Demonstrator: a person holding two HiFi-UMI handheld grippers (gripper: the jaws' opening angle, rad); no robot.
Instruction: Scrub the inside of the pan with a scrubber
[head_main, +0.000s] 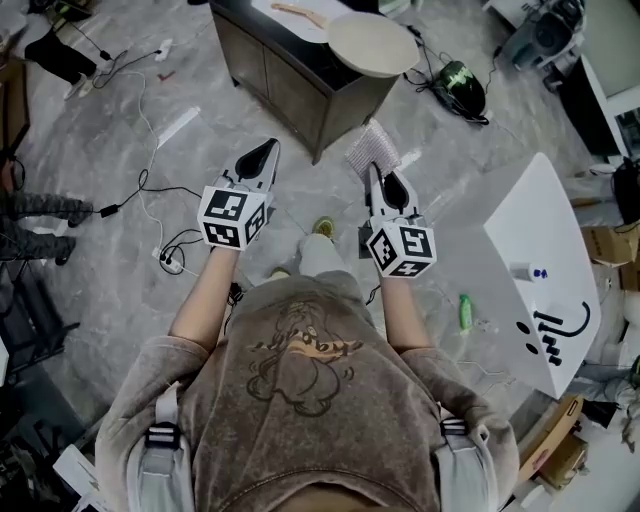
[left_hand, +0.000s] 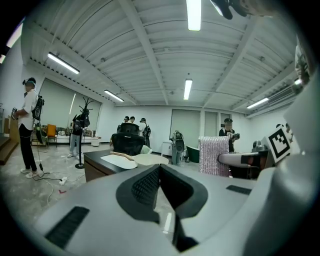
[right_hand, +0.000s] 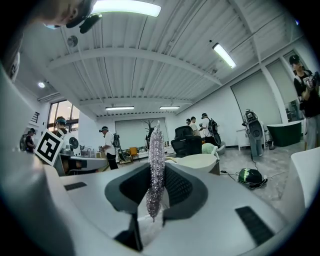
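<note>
Pan sits at the tabletop's corner; right tongs clamp the scrubber, left tongs closed, empty; I'd brace its handle first.

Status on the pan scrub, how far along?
Done: the scrubber is picked up, with the right tongs shut on it. In hand: both tongs are held out over the floor, short of the dark cabinet; the left tongs are shut and empty. Left: reach the pan on top of the cabinet and scrub its inside. The scrubber is not yet touching the pan.
</note>
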